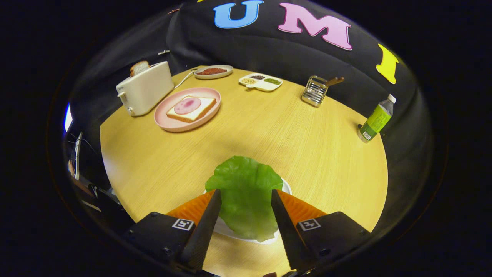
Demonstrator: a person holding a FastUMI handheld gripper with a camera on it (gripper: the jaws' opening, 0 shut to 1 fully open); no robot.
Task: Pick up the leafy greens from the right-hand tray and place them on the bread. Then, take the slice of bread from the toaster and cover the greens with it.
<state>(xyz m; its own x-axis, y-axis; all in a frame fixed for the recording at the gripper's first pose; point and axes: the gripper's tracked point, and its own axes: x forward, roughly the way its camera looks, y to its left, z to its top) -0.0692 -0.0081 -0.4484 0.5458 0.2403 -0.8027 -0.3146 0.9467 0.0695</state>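
Note:
A green lettuce leaf point(246, 181) lies on a white tray point(286, 187) at the near side of the round wooden table. My gripper point(246, 191) is open, and its two fingers stand over the leaf's left and right edges with the leaf's middle between them. I cannot tell whether the fingertips point(215, 200) touch the leaf. Far beyond the fingers to the left, a pink plate point(169, 125) holds a slice of bread point(200, 109) topped with a round of pink ham point(187, 105). Behind the plate stands a white toaster point(148, 90) with a second bread slice point(139, 67) sticking up from its slot.
At the back of the table sit an oval dish of red-brown food point(213, 71) and a white divided tray of grains point(261, 81). A wire holder with a wooden-handled tool point(315, 91) stands further right. A green-labelled bottle point(376, 119) is by the right table edge.

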